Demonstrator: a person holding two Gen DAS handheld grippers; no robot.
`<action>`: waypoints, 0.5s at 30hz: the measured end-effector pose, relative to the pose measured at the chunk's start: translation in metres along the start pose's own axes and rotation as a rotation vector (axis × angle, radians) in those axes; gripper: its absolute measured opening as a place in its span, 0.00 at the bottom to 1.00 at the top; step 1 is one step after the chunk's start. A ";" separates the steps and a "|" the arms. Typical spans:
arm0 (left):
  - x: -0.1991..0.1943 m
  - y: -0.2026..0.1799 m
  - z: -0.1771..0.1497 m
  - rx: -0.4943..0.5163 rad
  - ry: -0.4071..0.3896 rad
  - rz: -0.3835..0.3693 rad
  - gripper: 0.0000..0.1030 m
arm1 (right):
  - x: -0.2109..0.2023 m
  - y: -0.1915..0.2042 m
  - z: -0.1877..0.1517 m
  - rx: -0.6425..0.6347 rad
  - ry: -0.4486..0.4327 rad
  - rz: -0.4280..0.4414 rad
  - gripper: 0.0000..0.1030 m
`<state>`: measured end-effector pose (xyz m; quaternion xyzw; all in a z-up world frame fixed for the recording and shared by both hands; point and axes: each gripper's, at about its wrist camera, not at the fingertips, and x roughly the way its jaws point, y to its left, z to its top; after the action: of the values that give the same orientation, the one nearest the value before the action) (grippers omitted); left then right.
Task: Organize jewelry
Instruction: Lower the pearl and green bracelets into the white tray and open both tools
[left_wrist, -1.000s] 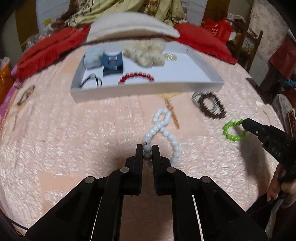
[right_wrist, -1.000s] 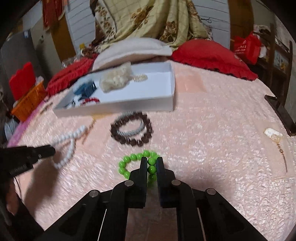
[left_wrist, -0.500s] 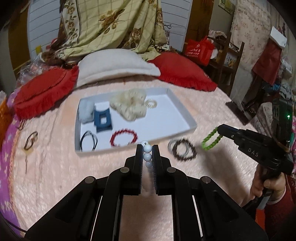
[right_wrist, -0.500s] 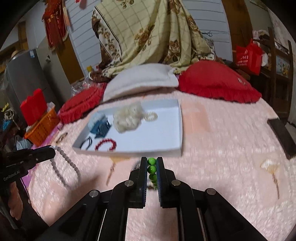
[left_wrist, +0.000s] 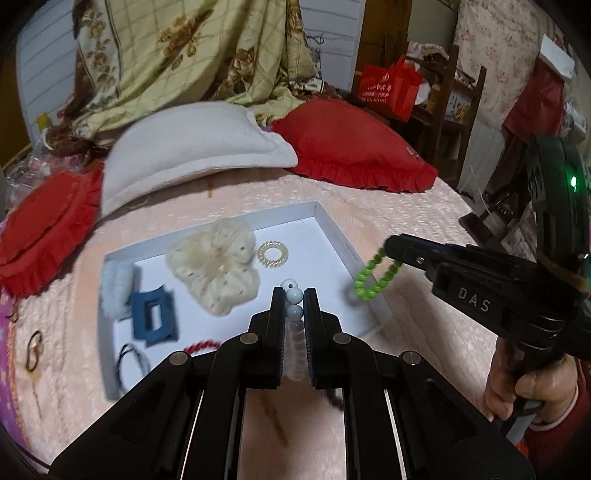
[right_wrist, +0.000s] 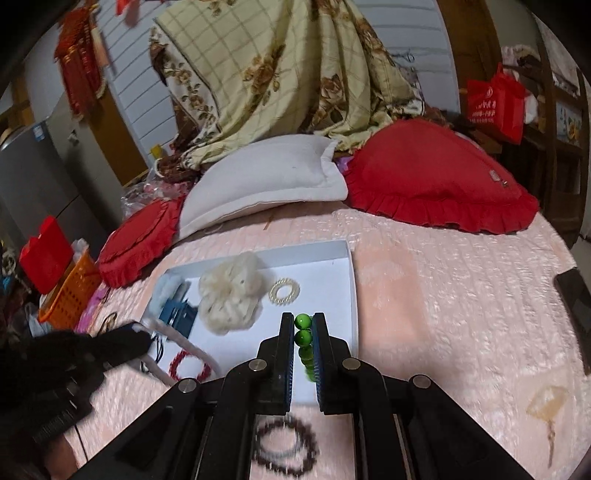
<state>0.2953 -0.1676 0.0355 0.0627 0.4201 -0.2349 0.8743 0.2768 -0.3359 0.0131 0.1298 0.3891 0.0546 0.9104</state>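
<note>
Pink quilted bedspread (right_wrist: 443, 295), nubby texture, carries a shallow white tray (left_wrist: 332, 229) w/ low card walls. In the tray: a fluffy cream scrunchie (left_wrist: 216, 266), a gold spiral coil tie (left_wrist: 273, 254), a blue rectangular claw clip (left_wrist: 153, 317), a pale blue fuzzy piece (left_wrist: 114, 288), a thin black loop (left_wrist: 131, 360) and a red bead bracelet (right_wrist: 190, 363), all lying flat on the white floor.

Left hand-held gripper (left_wrist: 294, 306) is nearly closed on a strand of round, glossy white beads (left_wrist: 294, 295); the strand hangs down between the fingers (lower part blurred) over the tray's near half. Right hand-held gripper (right_wrist: 303, 332) is pinched on a green bead bracelet (right_wrist: 303, 328), smooth shiny rounds, held over the tray's right part; in the left view that loop dangles from the tips by the tray's right wall. A hand (left_wrist: 528, 387) w/ a red cuff grips the right handle.

On the bedspread just below the right gripper lies a dark brown bead bracelet (right_wrist: 286, 448), blurred. Both tools angle downward toward the tray.
</note>
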 end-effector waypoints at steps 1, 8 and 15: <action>0.011 0.001 0.004 -0.009 0.014 0.000 0.08 | 0.010 -0.002 0.006 0.010 0.013 -0.003 0.09; 0.076 0.017 0.018 -0.050 0.089 0.053 0.08 | 0.070 -0.008 0.034 0.060 0.086 0.018 0.09; 0.105 0.042 0.011 -0.114 0.146 0.067 0.10 | 0.118 -0.021 0.040 0.087 0.139 -0.001 0.09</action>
<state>0.3791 -0.1723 -0.0414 0.0435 0.4932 -0.1759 0.8509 0.3869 -0.3405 -0.0481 0.1648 0.4536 0.0461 0.8746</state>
